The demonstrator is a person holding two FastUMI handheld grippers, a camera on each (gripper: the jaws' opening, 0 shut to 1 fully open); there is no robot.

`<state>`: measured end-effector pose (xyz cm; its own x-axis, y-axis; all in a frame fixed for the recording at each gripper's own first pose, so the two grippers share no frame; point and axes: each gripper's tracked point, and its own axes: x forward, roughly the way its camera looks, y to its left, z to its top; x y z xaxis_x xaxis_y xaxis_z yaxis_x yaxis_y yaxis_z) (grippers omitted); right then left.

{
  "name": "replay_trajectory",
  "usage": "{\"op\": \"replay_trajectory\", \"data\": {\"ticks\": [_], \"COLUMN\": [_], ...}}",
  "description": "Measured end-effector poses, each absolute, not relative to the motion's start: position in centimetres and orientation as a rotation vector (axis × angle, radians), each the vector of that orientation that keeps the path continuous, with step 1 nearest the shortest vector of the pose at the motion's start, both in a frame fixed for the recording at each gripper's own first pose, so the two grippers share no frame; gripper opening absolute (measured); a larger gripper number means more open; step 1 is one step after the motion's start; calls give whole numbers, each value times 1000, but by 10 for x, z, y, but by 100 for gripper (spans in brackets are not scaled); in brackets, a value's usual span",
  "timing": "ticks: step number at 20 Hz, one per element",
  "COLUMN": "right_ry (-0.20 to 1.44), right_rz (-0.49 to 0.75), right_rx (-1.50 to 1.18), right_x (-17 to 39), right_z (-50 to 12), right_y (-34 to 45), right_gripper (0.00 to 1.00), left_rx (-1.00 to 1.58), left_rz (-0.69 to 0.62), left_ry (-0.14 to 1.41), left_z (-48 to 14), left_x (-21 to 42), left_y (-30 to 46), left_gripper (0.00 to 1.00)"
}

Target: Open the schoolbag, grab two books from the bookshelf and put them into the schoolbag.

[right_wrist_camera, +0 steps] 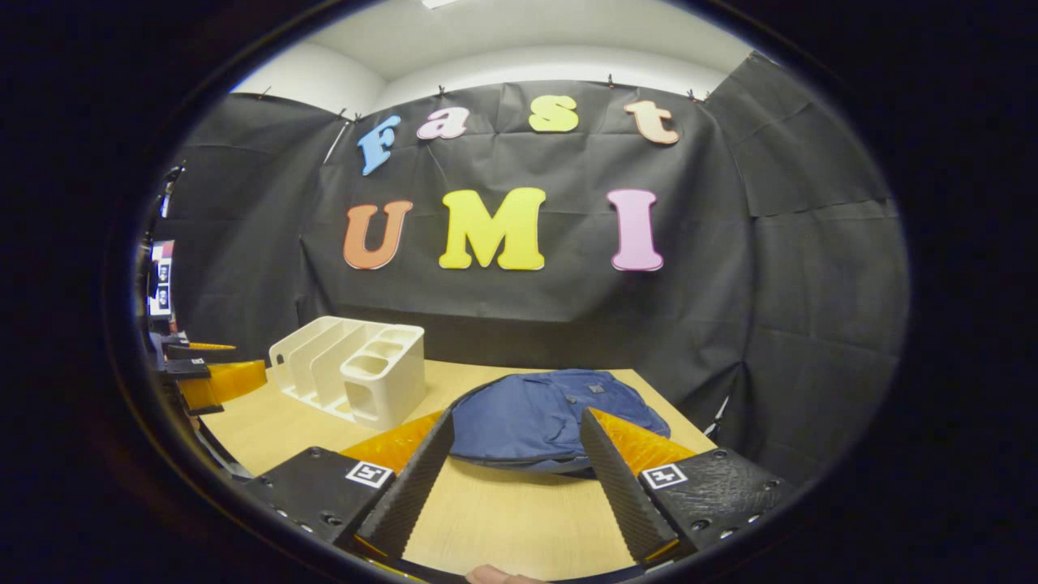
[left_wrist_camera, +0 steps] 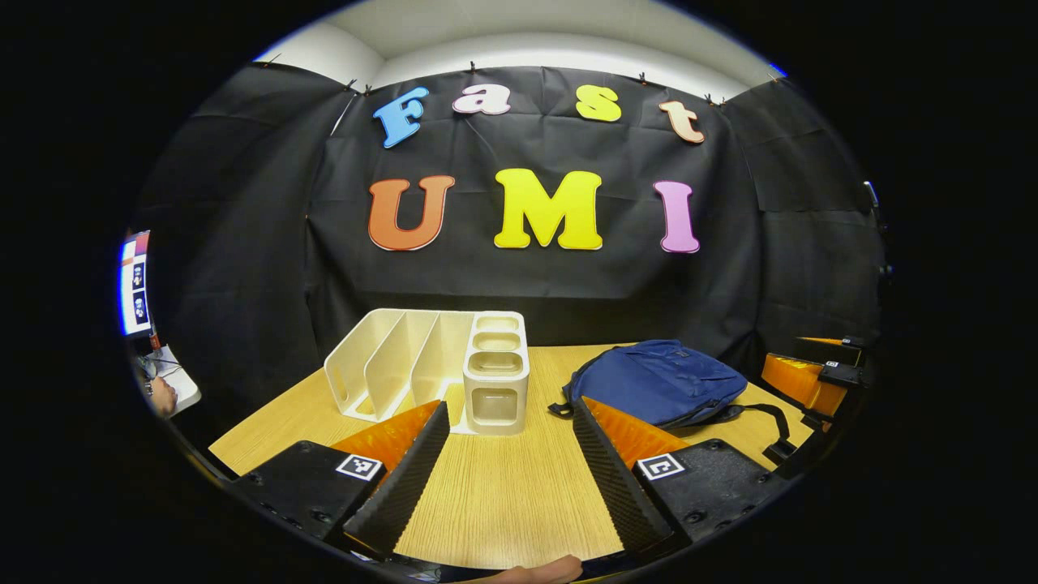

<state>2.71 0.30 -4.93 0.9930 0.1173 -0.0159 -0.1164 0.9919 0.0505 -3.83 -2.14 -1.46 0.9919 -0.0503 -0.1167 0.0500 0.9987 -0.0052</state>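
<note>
Both of my grippers hang low over the bench [left_wrist_camera: 503, 495] with nothing between their fingers: the left gripper [left_wrist_camera: 509, 466] stands spread wide and points at the gap between rack and bag, and the right gripper [right_wrist_camera: 512, 470] stands just as wide, aimed straight at the schoolbag [right_wrist_camera: 545, 418]. That schoolbag lies flat on the right half of the bench, a dark blue fabric pack, slumped and low, with a black strap trailing toward the near edge in the left gripper view. I cannot make out an open mouth on it, and I cannot tell whether anything lies inside. It looks soft and light, so I judge it will fold and slide if tugged by the cloth; the zipper pull or a strap would be the better hold, with the other gripper pinning the body. Left of it, well apart, stands the white bookshelf [left_wrist_camera: 430, 369], a stiff plastic rack with upright dividers and cup-like pockets at its near end. Its slots look bare of books from both views. Such a scene would fit books already packed and the bag closed again, or books simply absent.
</note>
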Motion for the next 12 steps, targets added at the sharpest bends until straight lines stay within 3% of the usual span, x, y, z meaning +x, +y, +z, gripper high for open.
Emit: {"op": "replay_trajectory", "data": {"ticks": [12], "right_ry": [28], "right_rz": [132], "right_rx": [21], "right_x": [29], "right_z": [-54], "right_y": [9], "right_gripper": [98], "left_rx": [15], "left_rz": [-54], "left_ry": [127], "left_z": [-18], "left_x": [-35], "left_y": [-26], "left_gripper": [98]}}
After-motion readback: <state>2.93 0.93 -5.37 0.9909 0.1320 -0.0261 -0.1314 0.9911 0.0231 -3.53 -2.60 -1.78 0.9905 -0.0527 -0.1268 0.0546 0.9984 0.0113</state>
